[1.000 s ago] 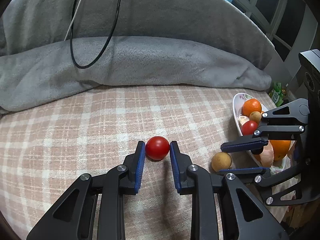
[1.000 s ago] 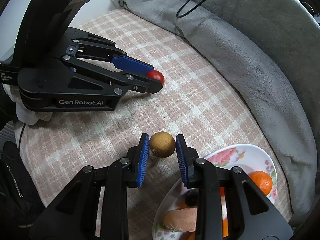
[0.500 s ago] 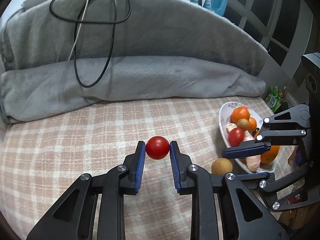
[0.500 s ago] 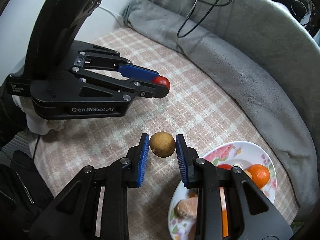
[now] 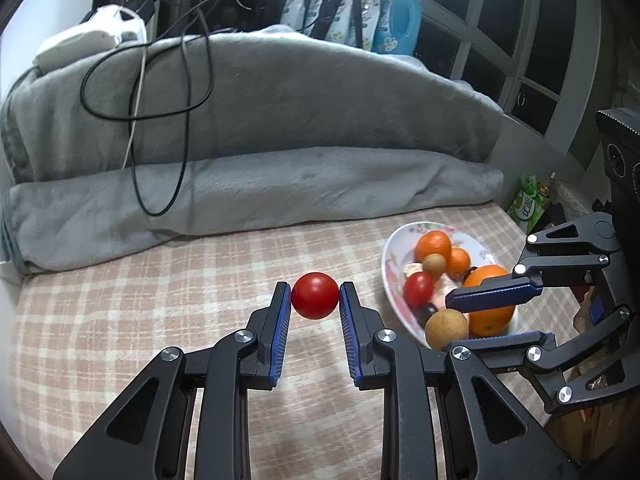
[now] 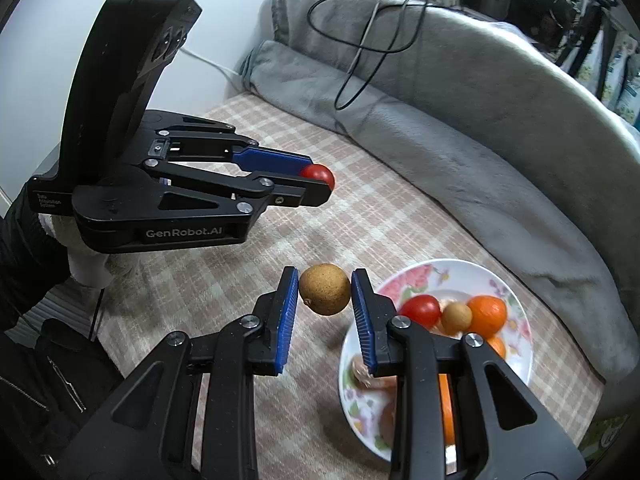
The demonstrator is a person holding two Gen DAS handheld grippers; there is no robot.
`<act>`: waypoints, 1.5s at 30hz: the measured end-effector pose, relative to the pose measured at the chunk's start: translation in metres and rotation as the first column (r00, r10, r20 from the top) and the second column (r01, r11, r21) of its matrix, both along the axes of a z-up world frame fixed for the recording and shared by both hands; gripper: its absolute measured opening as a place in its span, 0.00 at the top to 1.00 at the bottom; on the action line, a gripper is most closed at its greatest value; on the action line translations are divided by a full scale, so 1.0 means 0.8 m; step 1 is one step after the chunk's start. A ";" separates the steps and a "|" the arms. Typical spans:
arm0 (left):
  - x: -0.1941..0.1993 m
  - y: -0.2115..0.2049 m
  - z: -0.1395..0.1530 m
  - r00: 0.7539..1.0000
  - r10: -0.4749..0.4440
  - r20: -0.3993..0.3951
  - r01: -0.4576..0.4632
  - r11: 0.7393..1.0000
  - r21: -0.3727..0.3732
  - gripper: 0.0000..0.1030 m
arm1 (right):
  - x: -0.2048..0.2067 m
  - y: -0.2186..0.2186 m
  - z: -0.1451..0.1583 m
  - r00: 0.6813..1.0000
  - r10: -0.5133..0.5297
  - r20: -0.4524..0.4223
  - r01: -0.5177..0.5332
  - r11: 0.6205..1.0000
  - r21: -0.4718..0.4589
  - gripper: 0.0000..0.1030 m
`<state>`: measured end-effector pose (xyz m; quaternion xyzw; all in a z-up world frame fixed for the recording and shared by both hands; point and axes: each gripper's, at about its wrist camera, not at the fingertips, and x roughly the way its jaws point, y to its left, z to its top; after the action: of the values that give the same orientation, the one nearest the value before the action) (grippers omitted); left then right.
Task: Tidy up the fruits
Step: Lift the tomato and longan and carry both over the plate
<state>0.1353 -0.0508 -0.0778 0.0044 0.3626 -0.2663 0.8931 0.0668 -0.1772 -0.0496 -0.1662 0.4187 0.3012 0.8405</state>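
Observation:
My left gripper (image 5: 315, 295) is shut on a small red tomato (image 5: 315, 295) and holds it above the checked bed cover; the right wrist view shows the same tomato (image 6: 319, 173) at its tips. My right gripper (image 6: 325, 289) is shut on a round brown fruit (image 6: 325, 289), lifted just left of the flowered plate (image 6: 416, 276). In the left wrist view that brown fruit (image 5: 446, 327) hangs at the plate's near rim (image 5: 387, 258). The plate holds oranges, another tomato (image 6: 420, 310), a second small brown fruit (image 6: 457, 317) and other pieces.
A rolled grey blanket (image 5: 256, 196) runs along the back of the bed, with black and white cables (image 5: 176, 92) draped over it. A white device (image 5: 88, 36) lies on top. Bottles (image 5: 398, 20) stand on the window sill. A dark sleeve (image 6: 28, 248) shows at left.
Both grippers have risen off the bed cover with their fruits still clamped. The plate has come further into both views, and the right gripper's fruit now hangs by the plate's rim.

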 end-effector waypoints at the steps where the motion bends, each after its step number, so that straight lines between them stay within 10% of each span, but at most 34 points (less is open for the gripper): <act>1: -0.003 -0.001 0.002 1.000 -0.003 0.005 0.003 1.000 0.000 0.78 | -0.002 -0.004 0.002 1.000 -0.005 0.004 0.005 1.000 0.010 0.72; 45: -0.036 -0.099 0.007 0.988 -0.154 0.014 0.154 0.988 0.007 0.78 | 0.031 -0.180 -0.020 0.931 -0.364 -0.025 0.363 0.921 0.140 0.72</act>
<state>0.1063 -0.1301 -0.0722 0.0368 0.3556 -0.3333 0.8724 0.0919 -0.3211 -0.0659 -0.0253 0.4191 0.1692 0.8917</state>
